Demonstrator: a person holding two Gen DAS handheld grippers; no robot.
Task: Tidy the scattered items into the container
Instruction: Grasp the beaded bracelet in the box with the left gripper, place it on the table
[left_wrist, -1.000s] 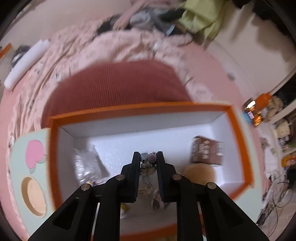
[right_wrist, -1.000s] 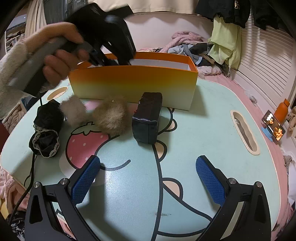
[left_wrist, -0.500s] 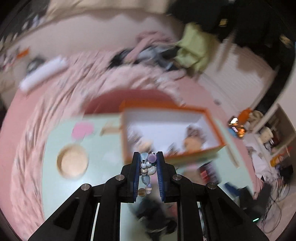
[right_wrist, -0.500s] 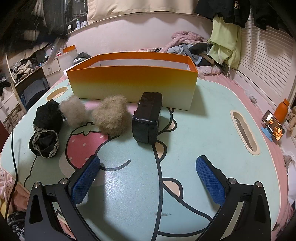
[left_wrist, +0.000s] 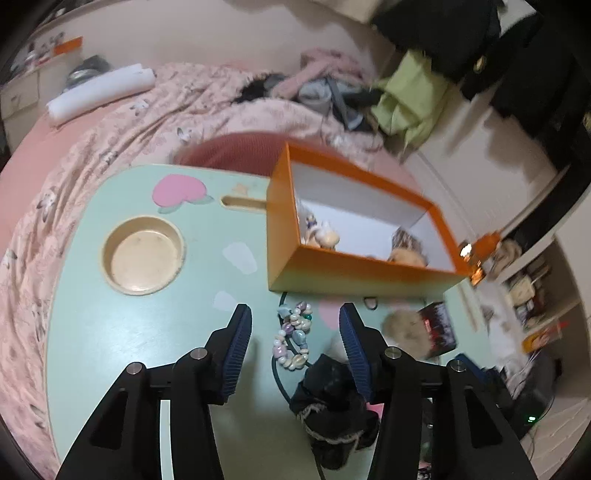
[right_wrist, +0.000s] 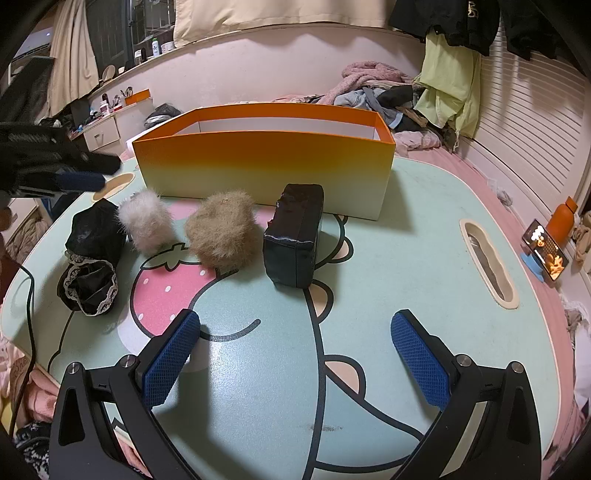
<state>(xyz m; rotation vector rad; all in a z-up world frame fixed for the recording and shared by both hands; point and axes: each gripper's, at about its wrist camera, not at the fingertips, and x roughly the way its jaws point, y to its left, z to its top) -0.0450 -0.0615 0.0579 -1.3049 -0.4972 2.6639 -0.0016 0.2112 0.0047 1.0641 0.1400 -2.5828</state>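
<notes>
Between the opening left hand-held gripper pads, untouched bead bracelet, orange box beyond

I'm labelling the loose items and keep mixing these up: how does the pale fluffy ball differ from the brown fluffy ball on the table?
The pale fluffy ball is whitish grey; the brown fluffy ball is tan. The pale fluffy ball looks smaller than the brown fluffy ball. The pale one lies beside the black lace-trimmed cloth, the brown one beside the dark box. Both are furry and lie on the table in front of the orange container, not in it.
</notes>
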